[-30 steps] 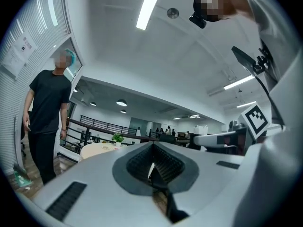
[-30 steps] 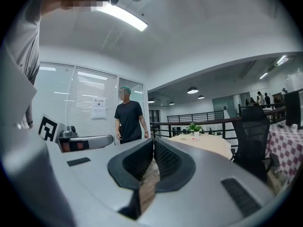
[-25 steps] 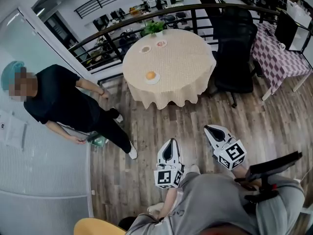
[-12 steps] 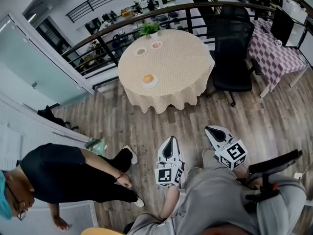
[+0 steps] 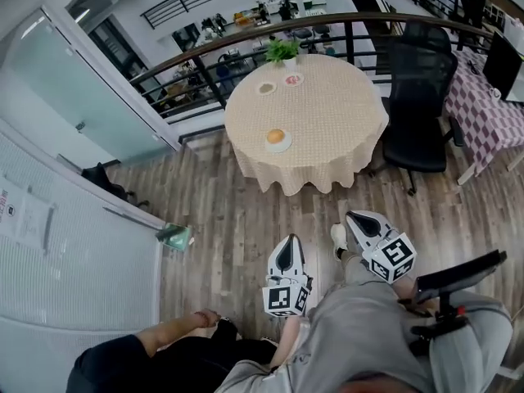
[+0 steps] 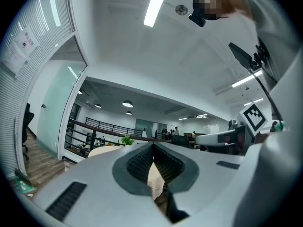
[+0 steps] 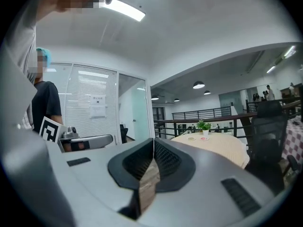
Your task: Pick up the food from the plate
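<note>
An orange piece of food (image 5: 276, 136) lies on a white plate (image 5: 279, 145) at the near edge of a round table with a beige cloth (image 5: 327, 125). Both grippers are held low in front of the person, well short of the table over the wooden floor. My left gripper (image 5: 287, 239) is shut with nothing in it; in the left gripper view its jaws (image 6: 152, 148) meet at the tip. My right gripper (image 5: 353, 216) is shut and empty too, with its pads together (image 7: 153, 144). The right gripper view shows the table (image 7: 222, 148) far ahead.
Two small plates (image 5: 267, 88) (image 5: 292, 79) and a potted plant (image 5: 282, 51) stand at the table's far side. A black office chair (image 5: 419, 97) is right of it, then a purple checked table (image 5: 491, 113). A railing runs behind. Glass walls stand left. Another person (image 5: 164, 357) is bottom left.
The table has shifted right in the head view. The person in black has gone from the left side down to the bottom left corner. Both grippers stay shut.
</note>
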The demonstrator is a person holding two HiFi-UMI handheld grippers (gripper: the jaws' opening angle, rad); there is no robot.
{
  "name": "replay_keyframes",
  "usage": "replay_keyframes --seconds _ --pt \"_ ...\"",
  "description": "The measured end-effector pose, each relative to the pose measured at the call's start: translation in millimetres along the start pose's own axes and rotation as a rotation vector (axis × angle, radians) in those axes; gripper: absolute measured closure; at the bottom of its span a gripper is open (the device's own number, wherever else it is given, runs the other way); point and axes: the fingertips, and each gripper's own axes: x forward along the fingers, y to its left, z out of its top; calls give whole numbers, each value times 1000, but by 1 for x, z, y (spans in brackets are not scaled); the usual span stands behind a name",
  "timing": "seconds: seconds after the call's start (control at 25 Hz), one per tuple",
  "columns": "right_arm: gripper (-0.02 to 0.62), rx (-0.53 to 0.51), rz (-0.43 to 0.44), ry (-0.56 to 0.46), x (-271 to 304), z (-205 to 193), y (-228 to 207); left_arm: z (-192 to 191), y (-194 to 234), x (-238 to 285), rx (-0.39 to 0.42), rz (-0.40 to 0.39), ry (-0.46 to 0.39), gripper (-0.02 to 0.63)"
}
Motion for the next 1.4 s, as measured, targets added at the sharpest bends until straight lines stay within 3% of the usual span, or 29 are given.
replay_keyframes --seconds 0.4,0.76,1.12,1.28,1.4 --pt "580 43 62 0 90 1 -53 8 50 62 25 91 -3 597" --pt "580 17 45 -4 178 18 -135 24 72 163 29 74 -17 597" --pt "580 39 84 -22 260 44 -203 44 93 280 3 67 -6 597" --pt "580 65 70 -44 284 51 -242 47 98 329 29 52 9 597" --pt "580 26 41 -50 297 55 -268 47 101 364 35 43 20 597"
